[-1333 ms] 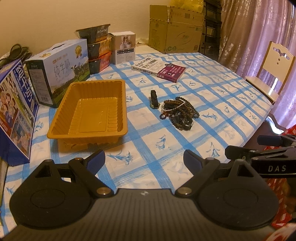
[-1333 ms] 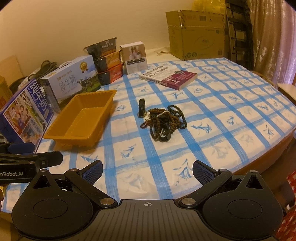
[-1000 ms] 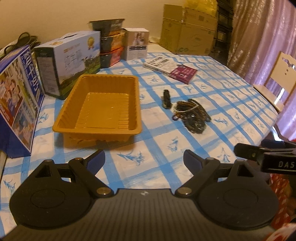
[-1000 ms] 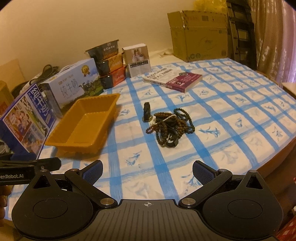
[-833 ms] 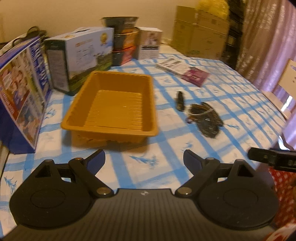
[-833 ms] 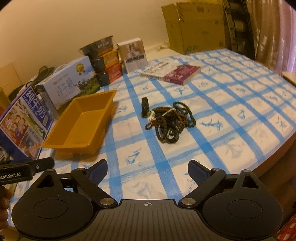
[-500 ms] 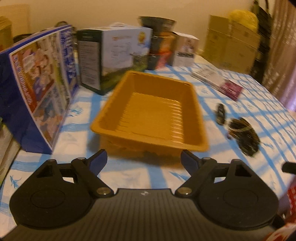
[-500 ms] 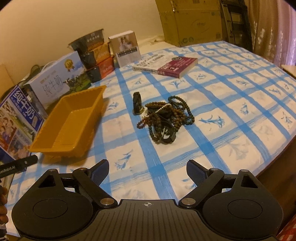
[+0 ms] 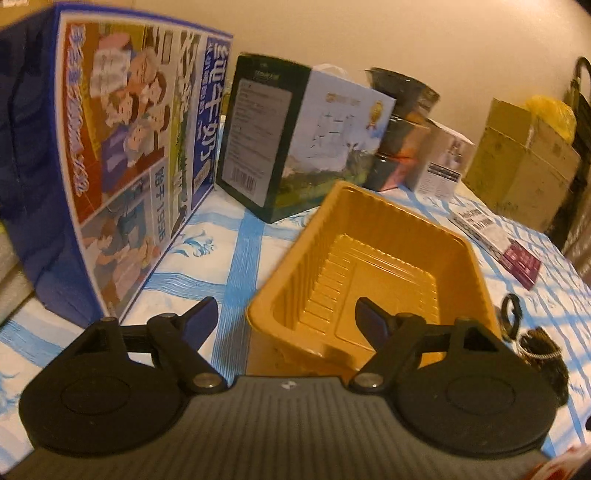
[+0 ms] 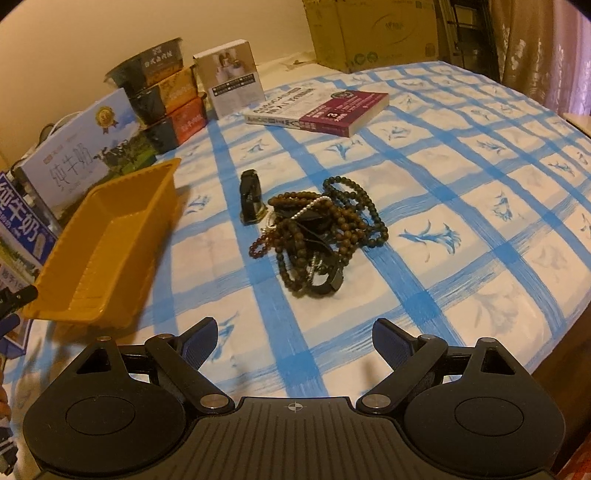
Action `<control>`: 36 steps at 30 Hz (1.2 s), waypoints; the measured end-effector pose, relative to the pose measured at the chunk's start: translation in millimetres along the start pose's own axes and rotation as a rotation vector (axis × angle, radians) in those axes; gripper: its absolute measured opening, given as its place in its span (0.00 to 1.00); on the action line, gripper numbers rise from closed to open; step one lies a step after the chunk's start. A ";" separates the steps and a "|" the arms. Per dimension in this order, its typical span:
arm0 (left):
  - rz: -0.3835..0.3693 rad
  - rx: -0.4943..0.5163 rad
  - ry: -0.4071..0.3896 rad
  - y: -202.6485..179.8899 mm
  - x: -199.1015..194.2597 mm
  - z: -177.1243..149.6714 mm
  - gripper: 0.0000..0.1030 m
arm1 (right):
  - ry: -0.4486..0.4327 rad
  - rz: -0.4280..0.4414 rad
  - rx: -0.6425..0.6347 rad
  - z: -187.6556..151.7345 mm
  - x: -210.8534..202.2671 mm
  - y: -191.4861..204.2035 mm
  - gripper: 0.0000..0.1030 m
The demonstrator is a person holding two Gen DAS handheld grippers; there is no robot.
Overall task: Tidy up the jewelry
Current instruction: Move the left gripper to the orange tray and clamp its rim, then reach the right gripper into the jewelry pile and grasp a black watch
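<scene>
An empty orange plastic tray [image 9: 458,254] stands on the blue-checked tablecloth. My left gripper [image 9: 284,314] hovers at the tray's near left corner. Its jaws are closing; the corner rim shows between them, and the pads do not press on it. A tangled pile of brown and dark bead bracelets [image 10: 321,236] lies in the middle of the table, with a small black clip-like piece [image 10: 251,199] upright beside it. The pile [image 9: 543,354] also shows at the right edge of the left wrist view. My right gripper [image 10: 293,332] hangs open, short of the pile, with only cloth between its fingers.
Two milk cartons [image 9: 122,155] [image 9: 295,147] stand left of and behind the tray [image 10: 110,236]. Stacked food bowls [image 10: 166,96], a small white box [image 10: 232,81], a book [image 10: 325,107] and a cardboard box [image 10: 369,33] sit at the back. The table edge [image 10: 554,332] curves at right.
My left gripper swung left and sank toward the tray, which now fills its view, and its jaws narrowed a little. My right gripper dropped closer to the bead pile.
</scene>
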State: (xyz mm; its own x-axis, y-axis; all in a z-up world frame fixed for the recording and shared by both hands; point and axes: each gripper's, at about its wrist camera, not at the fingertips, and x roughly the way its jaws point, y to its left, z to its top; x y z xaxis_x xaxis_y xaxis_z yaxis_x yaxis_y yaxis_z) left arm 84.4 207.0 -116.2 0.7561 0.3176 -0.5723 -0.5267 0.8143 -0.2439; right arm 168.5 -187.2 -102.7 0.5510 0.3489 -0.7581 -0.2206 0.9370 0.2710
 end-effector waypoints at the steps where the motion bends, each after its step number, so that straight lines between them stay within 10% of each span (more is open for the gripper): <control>1: -0.008 -0.014 0.000 0.6 4.9 -0.9 0.71 | 0.002 -0.004 0.002 1.3 3.3 -1.8 0.88; 15: 0.010 -0.002 -0.049 -9.3 38.4 -19.6 0.28 | 0.029 -0.020 0.029 9.3 31.9 -13.5 0.88; 36: 0.081 0.250 -0.284 -72.0 20.4 -12.3 0.17 | 0.025 -0.037 0.012 10.9 46.1 -23.3 0.88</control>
State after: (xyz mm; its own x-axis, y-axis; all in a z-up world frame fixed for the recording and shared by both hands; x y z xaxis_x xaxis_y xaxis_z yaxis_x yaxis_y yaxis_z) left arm 133.0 148.9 -119.9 0.8116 0.4793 -0.3341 -0.5049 0.8631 0.0118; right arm 207.8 -192.7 -137.5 0.5385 0.3138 -0.7820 -0.1905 0.9494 0.2498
